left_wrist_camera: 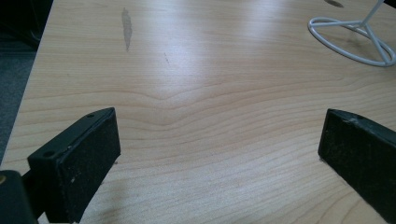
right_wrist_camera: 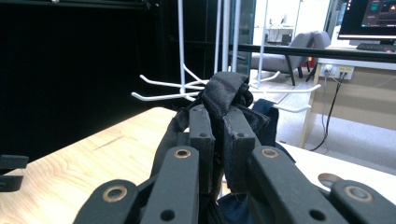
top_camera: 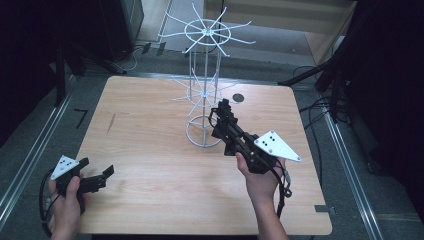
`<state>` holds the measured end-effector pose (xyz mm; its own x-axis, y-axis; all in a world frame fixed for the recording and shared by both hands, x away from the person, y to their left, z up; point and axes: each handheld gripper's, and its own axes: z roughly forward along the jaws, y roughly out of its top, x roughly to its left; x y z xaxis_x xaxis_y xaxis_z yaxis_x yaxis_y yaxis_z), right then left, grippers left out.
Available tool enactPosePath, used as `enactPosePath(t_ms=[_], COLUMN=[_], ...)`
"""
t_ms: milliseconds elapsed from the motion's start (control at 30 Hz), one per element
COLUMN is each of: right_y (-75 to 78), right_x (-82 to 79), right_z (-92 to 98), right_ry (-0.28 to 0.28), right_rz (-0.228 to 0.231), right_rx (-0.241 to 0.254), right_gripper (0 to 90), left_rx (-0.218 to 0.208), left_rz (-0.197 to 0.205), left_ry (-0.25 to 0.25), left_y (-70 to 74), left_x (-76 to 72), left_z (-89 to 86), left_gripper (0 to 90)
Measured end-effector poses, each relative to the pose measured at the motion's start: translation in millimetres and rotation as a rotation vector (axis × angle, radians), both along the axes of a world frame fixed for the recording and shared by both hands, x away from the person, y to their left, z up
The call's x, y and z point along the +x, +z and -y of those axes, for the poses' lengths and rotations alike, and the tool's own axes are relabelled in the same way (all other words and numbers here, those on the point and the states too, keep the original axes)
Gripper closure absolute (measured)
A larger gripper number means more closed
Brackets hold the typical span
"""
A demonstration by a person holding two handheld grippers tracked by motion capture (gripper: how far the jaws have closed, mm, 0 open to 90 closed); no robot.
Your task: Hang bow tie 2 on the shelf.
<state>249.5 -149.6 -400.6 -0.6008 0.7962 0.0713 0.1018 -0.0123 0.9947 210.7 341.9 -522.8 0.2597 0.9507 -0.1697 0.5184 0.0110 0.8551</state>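
Right gripper (right_wrist_camera: 219,126) jaws pinch a black strap (right_wrist_camera: 226,91) near the white rack (top_camera: 205,75); left gripper (left_wrist_camera: 219,154) gapes.

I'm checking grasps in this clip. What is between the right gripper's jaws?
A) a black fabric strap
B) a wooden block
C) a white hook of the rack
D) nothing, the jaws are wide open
A: in the right gripper view the right gripper has its jaws pressed together on a black fabric strap, which sticks out above them, in front of the white wire rack.
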Motion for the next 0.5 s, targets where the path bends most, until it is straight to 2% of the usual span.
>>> enactPosePath(t_ms=[300,500], right_y=[-8.6,-15.2], right_x=[8.8,14.2], right_z=[3.2,-1.7], right_ry=[-0.016,-0.014], right_rz=[-0.025,-0.046], right_rx=[0.005,-0.006], right_gripper=[85.1,85.1], left_rx=[-0.001,-0.001], left_rz=[0.002,0.001], left_ry=[0.002,0.001], left_y=[-0.1,0.0], left_x=[0.0,-0.1], left_z=[0.3,0.4], left_gripper=[0.0,0.0])
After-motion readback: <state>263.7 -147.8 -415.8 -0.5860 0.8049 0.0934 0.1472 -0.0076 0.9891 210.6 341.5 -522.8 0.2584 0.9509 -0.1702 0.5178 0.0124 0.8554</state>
